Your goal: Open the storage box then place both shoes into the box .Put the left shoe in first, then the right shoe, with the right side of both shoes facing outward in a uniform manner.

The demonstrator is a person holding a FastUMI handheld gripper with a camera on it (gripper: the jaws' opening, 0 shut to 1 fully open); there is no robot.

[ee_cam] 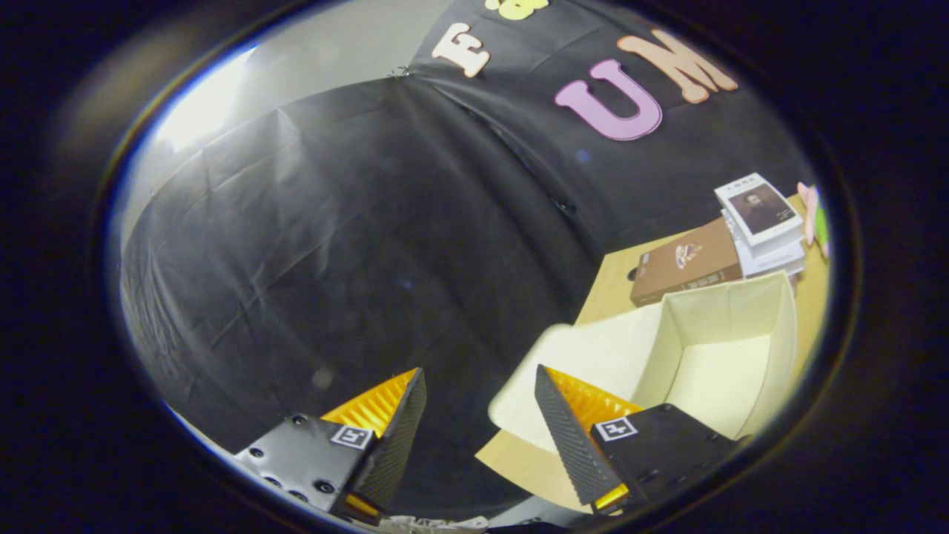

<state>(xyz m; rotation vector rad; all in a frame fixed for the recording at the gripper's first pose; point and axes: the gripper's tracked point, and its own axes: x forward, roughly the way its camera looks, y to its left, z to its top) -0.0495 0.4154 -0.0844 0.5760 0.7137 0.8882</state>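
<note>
The cream fabric storage box [730, 348] stands open on the wooden table [604, 293], its lid flap [586, 371] hanging out toward me over the near side. Its inside looks empty as far as I see it. My gripper [480, 393] is open, tilted, with nothing between its black ribbed fingers. The right finger [563, 437] is in front of the box's lid flap, and the left finger [397, 437] hangs off the table's side against the black cloth wall.
A brown book-like box [686, 263] lies on the table behind the storage box, with a stack of white books [764, 222] beside it. A pink and green item [814, 211] sits at the far table edge. The table's corner [511, 460] lies just under the right finger.
</note>
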